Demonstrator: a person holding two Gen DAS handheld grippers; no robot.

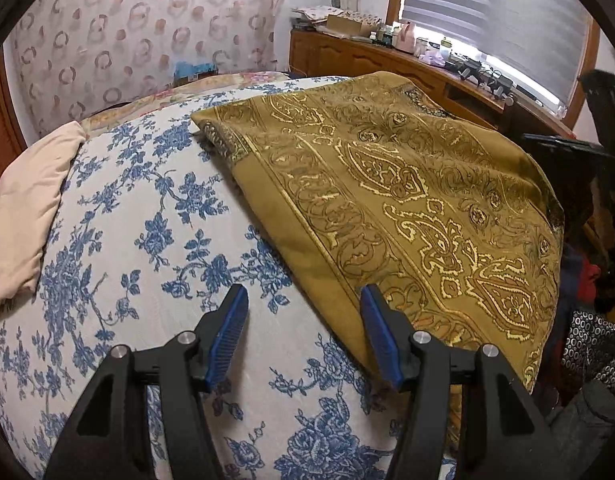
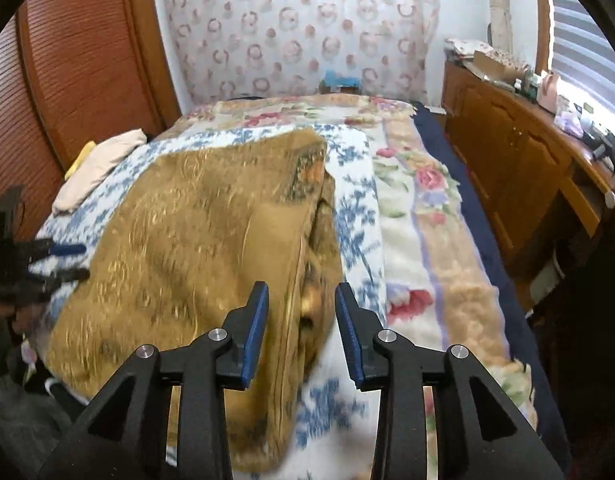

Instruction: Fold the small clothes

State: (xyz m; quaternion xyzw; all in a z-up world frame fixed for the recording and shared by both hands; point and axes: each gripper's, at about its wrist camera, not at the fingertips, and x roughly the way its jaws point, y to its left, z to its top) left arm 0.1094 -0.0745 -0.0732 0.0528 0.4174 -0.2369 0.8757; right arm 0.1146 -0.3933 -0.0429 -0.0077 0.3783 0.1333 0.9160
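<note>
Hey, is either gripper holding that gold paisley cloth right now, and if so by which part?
Nothing is held. The left gripper and right gripper both stand open above the gold paisley cloth.

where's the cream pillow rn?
The cream pillow sits at the far left edge of the blue floral bedspread in the left wrist view, well left of the gold paisley cloth; in the right wrist view it lies beside the wooden wardrobe.

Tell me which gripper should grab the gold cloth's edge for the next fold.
Probably the left gripper: its open jaws already sit at the gold paisley cloth's near hem. The right gripper, also open, hovers above the bunched far side, pads not touching.
</note>
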